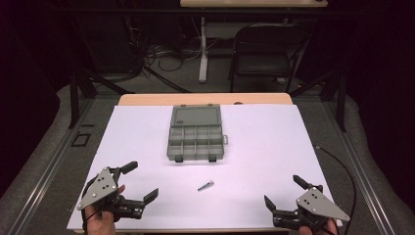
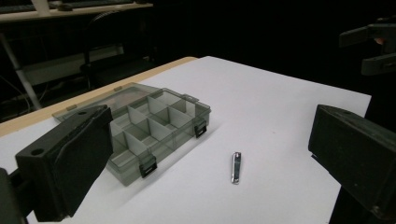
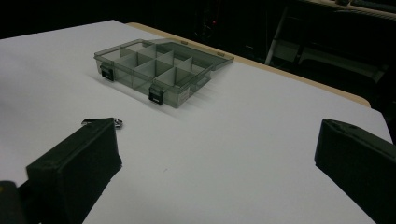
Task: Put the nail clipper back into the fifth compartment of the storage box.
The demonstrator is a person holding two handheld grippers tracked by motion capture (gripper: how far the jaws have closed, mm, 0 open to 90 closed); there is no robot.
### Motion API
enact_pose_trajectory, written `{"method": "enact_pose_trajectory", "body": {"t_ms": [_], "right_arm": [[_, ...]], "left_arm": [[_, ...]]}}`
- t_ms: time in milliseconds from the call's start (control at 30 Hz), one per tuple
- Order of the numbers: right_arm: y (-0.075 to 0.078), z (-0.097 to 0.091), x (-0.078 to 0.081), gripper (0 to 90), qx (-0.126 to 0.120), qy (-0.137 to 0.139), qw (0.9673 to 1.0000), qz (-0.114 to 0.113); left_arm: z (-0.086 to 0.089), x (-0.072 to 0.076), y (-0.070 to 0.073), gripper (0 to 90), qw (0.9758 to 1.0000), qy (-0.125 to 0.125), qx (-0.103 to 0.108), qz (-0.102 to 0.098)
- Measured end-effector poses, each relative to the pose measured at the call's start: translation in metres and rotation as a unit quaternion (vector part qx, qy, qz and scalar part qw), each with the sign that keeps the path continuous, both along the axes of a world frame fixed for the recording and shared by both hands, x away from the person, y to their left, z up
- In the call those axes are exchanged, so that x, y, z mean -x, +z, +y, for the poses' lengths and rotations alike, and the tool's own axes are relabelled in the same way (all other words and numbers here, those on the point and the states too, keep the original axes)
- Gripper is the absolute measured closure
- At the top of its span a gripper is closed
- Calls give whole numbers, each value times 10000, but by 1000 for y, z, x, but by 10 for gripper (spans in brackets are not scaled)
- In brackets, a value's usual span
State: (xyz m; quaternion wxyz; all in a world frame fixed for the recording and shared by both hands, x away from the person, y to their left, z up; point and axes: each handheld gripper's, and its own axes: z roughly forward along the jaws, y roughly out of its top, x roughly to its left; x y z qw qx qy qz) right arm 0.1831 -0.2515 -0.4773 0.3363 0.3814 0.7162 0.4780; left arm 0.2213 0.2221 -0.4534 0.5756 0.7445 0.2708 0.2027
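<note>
A grey see-through compartment box (image 1: 195, 133) lies open in the middle of the white table top, lid flat behind it, its several cells looking empty (image 2: 154, 126) (image 3: 154, 70). A small metal nail clipper (image 1: 205, 185) lies in front of it (image 2: 236, 167); its tip (image 3: 117, 123) peeks out behind my right gripper's left jaw. My left gripper (image 1: 140, 182) rests at the near left, jaws wide open, nothing between them. My right gripper (image 1: 283, 191) is at the near right, also open and holding nothing. The clipper lies between the two grippers, apart from both.
The white sheet (image 1: 254, 147) covers a wooden table whose far edge (image 1: 205, 99) shows. Beyond stand a black folding chair (image 1: 262, 54) and a desk leg with cables (image 1: 203, 49). Dark frame struts flank the table. A black cable (image 1: 342, 166) trails at the right.
</note>
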Motion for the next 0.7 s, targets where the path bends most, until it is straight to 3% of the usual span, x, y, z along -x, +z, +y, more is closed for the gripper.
{"method": "enact_pose_trajectory", "body": {"t_ms": [133, 333, 467, 700], "right_arm": [[0, 1, 0, 0, 39, 15, 10000, -4], [1, 1, 1, 0, 61, 6, 10000, 10], [2, 1, 1, 0, 48, -1, 10000, -10], [1, -1, 0, 0, 64, -18, 10000, 53]], "left_arm": [[-2, 0, 0, 0, 10000, -27, -5, 23], [-6, -5, 3, 0, 9994, -173, 53, 297], [-15, -11, 8, 0, 9989, -258, -52, 396], [-29, -29, 13, 0, 9962, -382, -239, 744]]}}
